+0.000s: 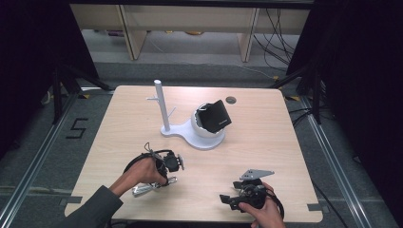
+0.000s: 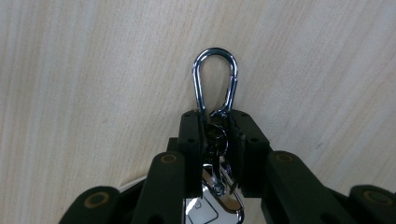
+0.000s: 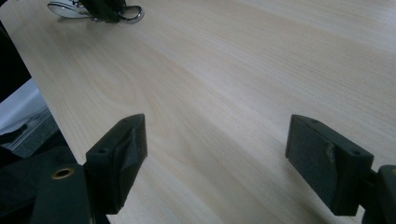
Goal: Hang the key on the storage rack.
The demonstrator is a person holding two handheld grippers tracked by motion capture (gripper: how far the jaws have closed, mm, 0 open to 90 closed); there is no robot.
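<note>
Two handheld grippers were seen low over a pale wooden table (image 1: 266, 142), with work centred on a chrome carabiner keychain (image 2: 215, 88) near the table's front-left part. At the left of the high view, the left gripper (image 1: 164, 178) was held in the person's left hand (image 1: 142, 172), and its jaws were closed on the keychain's swivel link, just below the carabiner's oval loop. In the left gripper view the loop was shown jutting past the jaw tips, flat against the wood, while a polished metal tag (image 2: 210, 205) was caught between the jaws nearer the camera. Farther back, at mid-table, a white stand (image 1: 187, 128) with an upright post was placed, and a black pouch (image 1: 215, 116) was propped in its rounded cup. At the right, the right gripper (image 1: 227, 199) was held near the front edge, its jaws spread wide with nothing between them but bare wood.
</note>
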